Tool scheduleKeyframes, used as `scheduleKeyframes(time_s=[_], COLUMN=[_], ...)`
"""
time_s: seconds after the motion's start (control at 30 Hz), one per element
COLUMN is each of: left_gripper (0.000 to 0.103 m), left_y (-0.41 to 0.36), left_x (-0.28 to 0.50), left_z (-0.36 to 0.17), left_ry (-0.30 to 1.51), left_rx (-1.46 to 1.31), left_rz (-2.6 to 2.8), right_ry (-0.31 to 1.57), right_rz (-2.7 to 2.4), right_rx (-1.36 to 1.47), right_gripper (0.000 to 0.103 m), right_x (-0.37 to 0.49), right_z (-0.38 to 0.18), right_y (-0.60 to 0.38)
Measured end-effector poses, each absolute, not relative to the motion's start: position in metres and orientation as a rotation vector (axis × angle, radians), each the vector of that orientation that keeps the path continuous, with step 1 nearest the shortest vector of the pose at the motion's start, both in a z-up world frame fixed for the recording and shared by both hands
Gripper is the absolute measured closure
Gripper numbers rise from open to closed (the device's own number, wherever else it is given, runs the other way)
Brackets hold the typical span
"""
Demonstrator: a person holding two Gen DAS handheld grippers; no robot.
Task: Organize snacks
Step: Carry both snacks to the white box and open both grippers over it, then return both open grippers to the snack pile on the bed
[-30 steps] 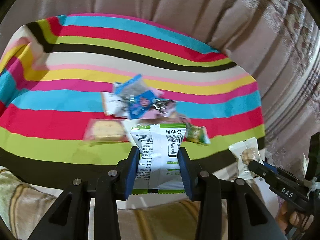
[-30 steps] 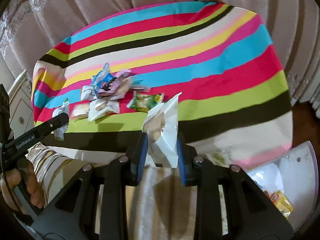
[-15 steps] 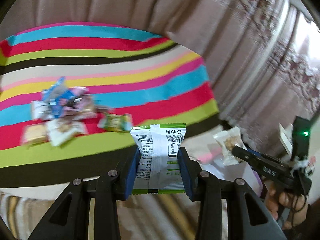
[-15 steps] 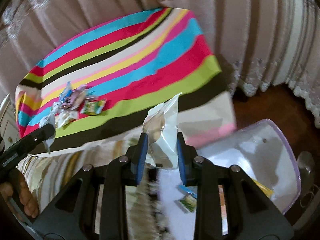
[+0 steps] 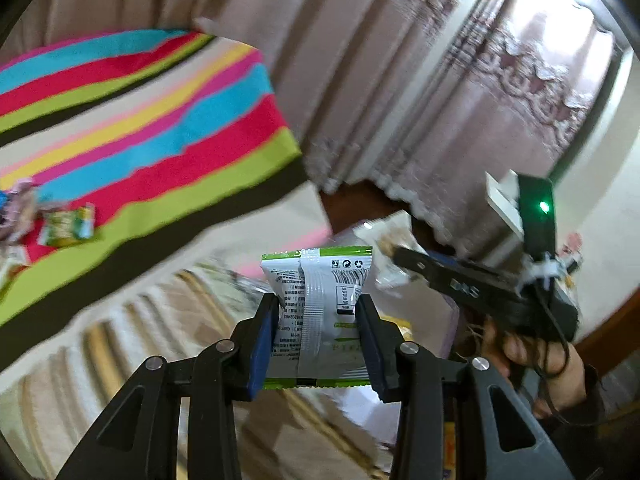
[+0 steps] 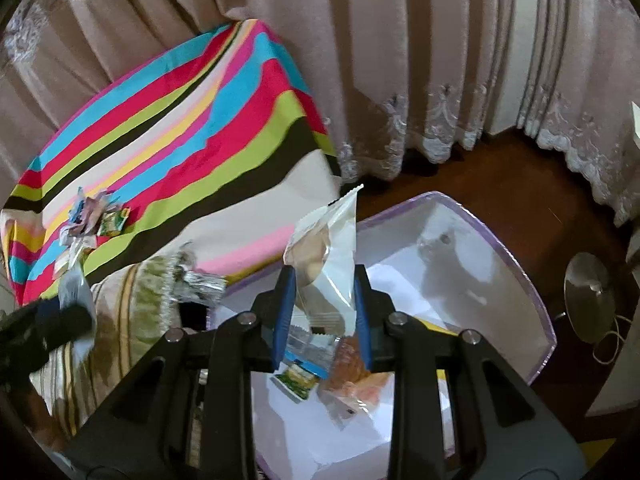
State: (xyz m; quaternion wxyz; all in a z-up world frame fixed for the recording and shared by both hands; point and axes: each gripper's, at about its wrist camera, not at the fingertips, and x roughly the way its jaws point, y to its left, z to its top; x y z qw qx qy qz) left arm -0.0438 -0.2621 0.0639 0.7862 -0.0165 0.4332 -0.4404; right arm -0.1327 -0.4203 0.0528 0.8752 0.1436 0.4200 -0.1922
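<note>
My left gripper [image 5: 316,312] is shut on a white and green snack packet [image 5: 318,300], held upright in the air past the striped bed's corner. My right gripper [image 6: 322,284] is shut on a clear packet with a round biscuit [image 6: 326,248], held above a white bin with a purple rim [image 6: 524,272]. Several snack packets [image 6: 320,372] lie in the bin's bottom. The right gripper also shows in the left wrist view [image 5: 400,258], to the right. A pile of snacks [image 6: 96,220] remains on the striped cloth [image 6: 180,128].
Beige curtains [image 6: 400,60] hang behind the bed and reach a dark wooden floor [image 6: 500,184]. A striped cushion [image 6: 132,308] lies at the bed's near edge. A round metal stand base [image 6: 588,296] sits on the floor to the right of the bin.
Both grippers have swung right, away from the snack pile on the bed, each keeping its packet. The bin has come fully into the right wrist view, under the right gripper.
</note>
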Motion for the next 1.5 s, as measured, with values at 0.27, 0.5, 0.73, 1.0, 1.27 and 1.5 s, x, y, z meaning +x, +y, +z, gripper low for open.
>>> scheduleKeyframes(time_s=[0.27,0.5,0.73,1.0,1.27,1.5], left_gripper=[0.059,0.039,0.038,0.038,0.038,0.038], left_y=[-0.302,-0.301,-0.292,-0.28,-0.251,-0.205], left_x=[-0.074,-0.077,-0.068,-0.057,-0.034,-0.008], left_z=[0.054,0.051,0.051,0.052,0.056,0.057], left_ry=[1.041,1.057,1.044,1.008,0.97,0.934], left_rx=[0.038,0.071,0.049,0.027,-0.046,-0.139], left_rz=[-1.191,-1.21,-1.139,-1.068,-0.96,-0.82], right_ry=[0.864,0.861,0.866,0.871,0.875,0.903], right_rz=[-0.441,-0.467,-0.46,-0.435,-0.377,-0.269], right_rx=[0.31,0.324,0.332,0.336,0.311,0.272], right_gripper=[0.071,0.067,0.067,0.065,0.064,0.064], right_x=[-0.146,-0.15,-0.148,-0.144,-0.13,-0.102], right_z=[0.058,0.061,0.059,0.058,0.058,0.054], right_y=[-0.435,-0.442,-0.442,-0.437,-0.414,-0.371])
